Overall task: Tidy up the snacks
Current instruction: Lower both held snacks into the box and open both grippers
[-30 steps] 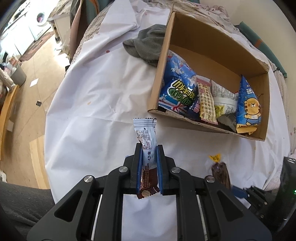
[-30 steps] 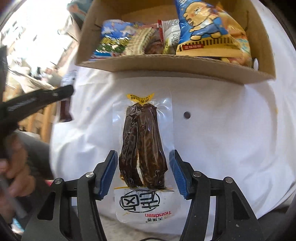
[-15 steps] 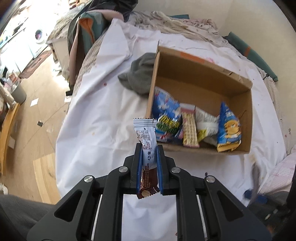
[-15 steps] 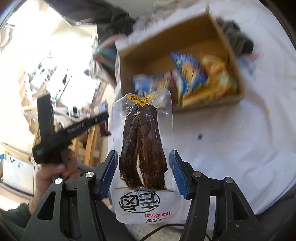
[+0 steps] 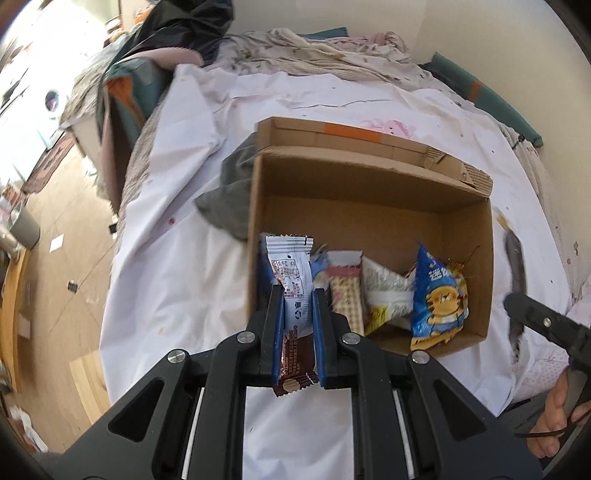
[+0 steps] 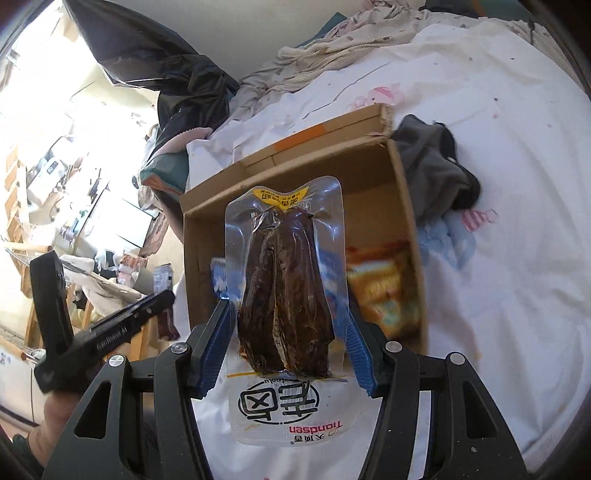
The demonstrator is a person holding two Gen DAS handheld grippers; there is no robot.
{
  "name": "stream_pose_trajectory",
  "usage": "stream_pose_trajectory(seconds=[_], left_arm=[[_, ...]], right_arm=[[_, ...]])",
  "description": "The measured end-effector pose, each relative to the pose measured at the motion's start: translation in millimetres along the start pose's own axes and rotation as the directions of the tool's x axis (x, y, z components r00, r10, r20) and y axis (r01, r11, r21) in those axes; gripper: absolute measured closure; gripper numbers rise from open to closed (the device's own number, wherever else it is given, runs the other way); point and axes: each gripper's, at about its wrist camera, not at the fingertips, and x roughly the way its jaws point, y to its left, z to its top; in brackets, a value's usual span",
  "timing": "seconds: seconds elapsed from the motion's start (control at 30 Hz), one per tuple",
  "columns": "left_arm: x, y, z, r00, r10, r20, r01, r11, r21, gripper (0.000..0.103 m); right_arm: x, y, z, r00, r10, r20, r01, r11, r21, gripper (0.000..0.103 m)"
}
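Note:
My left gripper is shut on a narrow white and brown snack bar, held upright in the air over the near left corner of the open cardboard box. Several snack packs lie in the box's near end, among them a blue bag with a cartoon tiger. My right gripper is shut on a clear vacuum pack of dark brown meat, held above the box. The other gripper shows at each view's edge, as the left gripper and the right gripper.
The box rests on a white sheet over a bed. A grey cloth lies against the box's left wall. Rumpled bedding and dark clothes pile at the far end. Wooden floor lies beyond the bed's left edge.
Both grippers have risen with their packs and swung toward the box, which now appears smaller and lower in both views. The meat pack has left the sheet and hangs over the box.

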Motion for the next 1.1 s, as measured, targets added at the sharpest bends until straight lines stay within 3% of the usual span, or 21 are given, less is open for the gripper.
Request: stream_pose_trajectory(seconds=[0.33, 0.67, 0.7, 0.77, 0.83, 0.97, 1.1], left_arm=[[33, -13, 23, 1.0, 0.023, 0.001, -0.023, 0.999, 0.033, 0.091], [44, -7, 27, 0.999, 0.043, 0.006, -0.043, 0.999, 0.012, 0.089], [43, -8, 27, 0.999, 0.042, 0.007, -0.042, 0.999, 0.012, 0.086], [41, -8, 26, 1.0, 0.028, 0.009, -0.029, 1.0, 0.011, 0.067], [37, -8, 25, 0.999, 0.038, 0.022, -0.038, 0.999, 0.009, 0.026], [23, -7, 22, 0.997, 0.043, 0.063, -0.044, 0.999, 0.016, 0.021], [1, -1, 17, 0.993, 0.025, 0.117, -0.026, 1.0, 0.003, 0.021]], right_arm=[[69, 28, 22, 0.998, -0.009, -0.068, 0.006, 0.999, -0.035, 0.042], [84, 20, 33, 0.998, 0.01, -0.06, -0.009, 1.0, 0.024, 0.039], [83, 18, 34, 0.998, 0.017, -0.057, -0.015, 0.999, 0.032, 0.037], [78, 16, 35, 0.999, 0.018, -0.045, -0.016, 0.999, 0.044, 0.032], [69, 14, 34, 1.0, 0.02, -0.023, -0.019, 0.999, 0.049, 0.019], [47, 19, 33, 1.0, 0.002, 0.031, -0.002, 1.0, 0.023, 0.01], [18, 32, 21, 0.992, -0.069, 0.109, 0.075, 0.996, -0.057, 0.006]])
